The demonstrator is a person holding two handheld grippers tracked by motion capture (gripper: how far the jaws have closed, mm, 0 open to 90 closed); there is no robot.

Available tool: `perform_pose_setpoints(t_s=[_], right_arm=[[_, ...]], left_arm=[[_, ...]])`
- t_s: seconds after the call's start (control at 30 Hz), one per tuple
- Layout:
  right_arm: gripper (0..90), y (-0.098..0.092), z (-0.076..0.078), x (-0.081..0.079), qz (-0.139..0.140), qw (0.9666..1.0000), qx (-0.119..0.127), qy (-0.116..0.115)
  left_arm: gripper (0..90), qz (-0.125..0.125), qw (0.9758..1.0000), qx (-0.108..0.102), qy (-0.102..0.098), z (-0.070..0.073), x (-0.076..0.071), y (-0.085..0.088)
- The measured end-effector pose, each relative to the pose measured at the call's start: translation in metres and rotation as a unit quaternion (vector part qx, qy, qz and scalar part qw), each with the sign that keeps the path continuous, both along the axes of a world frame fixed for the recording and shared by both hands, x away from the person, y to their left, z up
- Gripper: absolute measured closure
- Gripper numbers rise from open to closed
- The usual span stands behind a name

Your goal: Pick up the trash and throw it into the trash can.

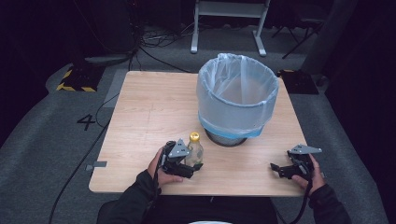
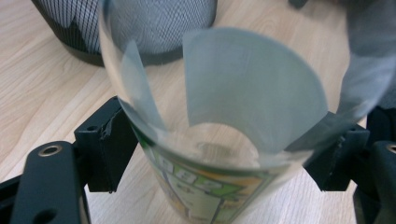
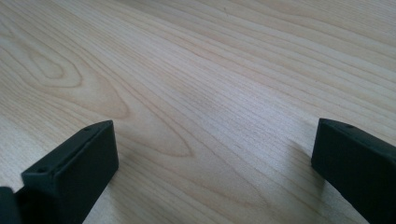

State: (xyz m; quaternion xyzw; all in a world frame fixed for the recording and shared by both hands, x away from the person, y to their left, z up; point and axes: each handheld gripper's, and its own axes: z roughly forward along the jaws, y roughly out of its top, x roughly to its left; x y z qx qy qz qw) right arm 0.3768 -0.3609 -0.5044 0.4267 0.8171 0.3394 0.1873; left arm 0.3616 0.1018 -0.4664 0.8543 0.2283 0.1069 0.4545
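High view: bottle (image 1: 194,149) near table's (image 1: 140,121) front edge.

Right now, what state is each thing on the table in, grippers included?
Bottle: upright, yellow cap on, clear, looks empty, clamped between the left jaws.
Bin: upright, open-topped, lined with a clear bag.
Left gripper: shut on the bottle.
Right gripper: open, nothing between its jaws, low over the table.

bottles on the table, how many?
1. A clear bottle with a yellow cap stands upright near the front edge, between the left tool jaws, just in front of the lined bin. The bin's inside is partly hidden.
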Motion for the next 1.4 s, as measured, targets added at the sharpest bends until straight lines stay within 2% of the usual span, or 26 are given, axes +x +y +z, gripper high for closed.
perform_pose_setpoints(t_s=[0.1, 0.13, 0.17, 0.27, 0.87, 1.03, 1.17, 1.4], right_arm=[[0.6, 0.000, 0.000, 0.000, 0.000, 1.0000, 0.000, 0.000], [0.6, 0.000, 0.000, 0.000, 0.000, 1.0000, 0.000, 0.000], [0.5, 0.000, 0.000, 0.000, 0.000, 1.0000, 0.000, 0.000], [0.6, 0.000, 0.000, 0.000, 0.000, 1.0000, 0.000, 0.000], [0.6, 0.000, 0.000, 0.000, 0.000, 1.0000, 0.000, 0.000], [0.5, 0.000, 0.000, 0.000, 0.000, 1.0000, 0.000, 0.000], [0.6, 0.000, 0.000, 0.000, 0.000, 1.0000, 0.000, 0.000], [0.5, 0.000, 0.000, 0.000, 0.000, 1.0000, 0.000, 0.000]], left_arm=[[22.0, -0.010, 0.9999, -0.002, -0.005, 0.002, 0.002, -0.001], [25.9, -0.010, 0.9999, -0.002, -0.005, 0.002, 0.002, -0.001], [27.3, -0.021, 0.9998, -0.002, -0.002, 0.002, 0.003, 0.000], [27.6, -0.024, 0.9997, -0.004, 0.000, 0.002, 0.004, 0.002], [27.9, -0.007, 0.9998, -0.012, -0.013, 0.004, 0.004, 0.009], [27.9, 0.002, 0.9996, -0.011, -0.024, 0.010, 0.005, 0.014], [27.9, 0.017, 0.9991, -0.019, -0.034, 0.019, 0.008, 0.020], [27.9, 0.047, 0.9965, -0.035, -0.059, 0.042, 0.019, 0.028]])
